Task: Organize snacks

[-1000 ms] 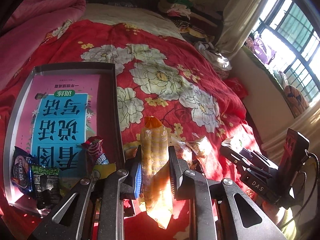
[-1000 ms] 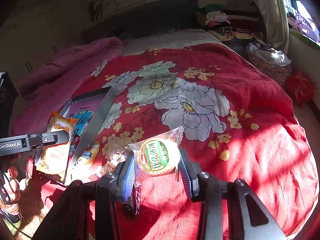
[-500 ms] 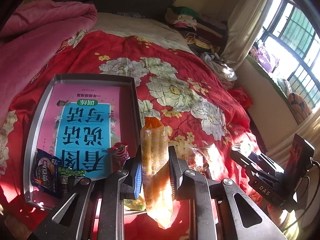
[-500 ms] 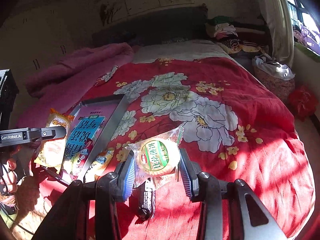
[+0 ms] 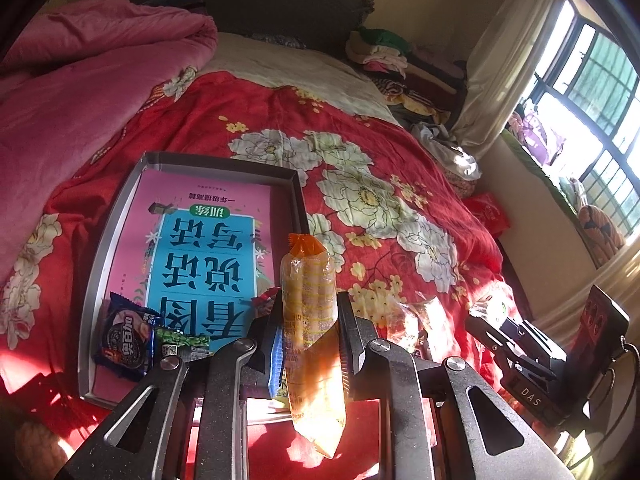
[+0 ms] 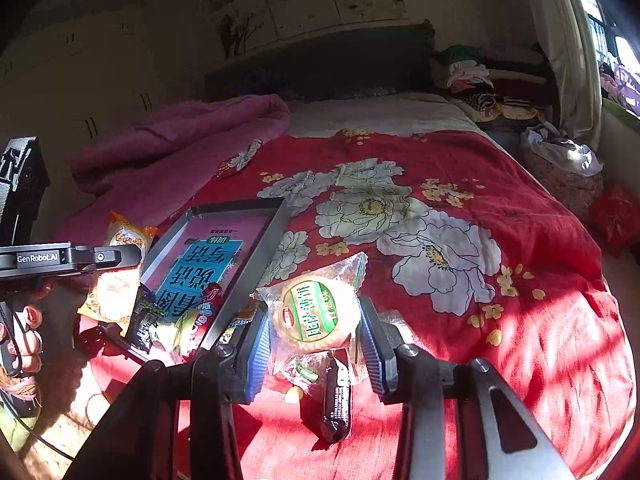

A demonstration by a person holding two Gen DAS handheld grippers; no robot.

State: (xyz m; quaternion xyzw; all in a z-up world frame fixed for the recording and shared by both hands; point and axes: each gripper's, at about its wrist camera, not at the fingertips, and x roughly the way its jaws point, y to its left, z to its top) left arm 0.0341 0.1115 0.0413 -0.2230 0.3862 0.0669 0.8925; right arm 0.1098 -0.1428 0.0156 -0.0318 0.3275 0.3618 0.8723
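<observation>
My left gripper [image 5: 308, 340] is shut on a tall orange packet of stacked biscuits [image 5: 310, 312] and holds it upright above the bed, just right of the grey tray [image 5: 120, 216]. The tray holds a pink and blue book, a dark cookie packet [image 5: 126, 344] and a green pea packet [image 5: 182, 340] at its near end. My right gripper [image 6: 316, 328] is shut on a round cake in a clear wrapper with a green label [image 6: 314, 312], right of the tray [image 6: 256, 256]. The left gripper [image 6: 72, 258] with its biscuit packet [image 6: 116, 276] shows at the left.
A dark snack bar [image 6: 336, 396] and clear-wrapped sweets [image 5: 424, 320] lie on the red flowered bedspread [image 6: 440, 220] near the bed's front edge. A pink quilt [image 5: 80, 92] is heaped at the left. Folded clothes [image 5: 384, 52] sit by the headboard. A window [image 5: 592, 92] is at the right.
Both grippers have risen and drawn back from the bed with their snacks still held. More of the tray and the bed has come into view.
</observation>
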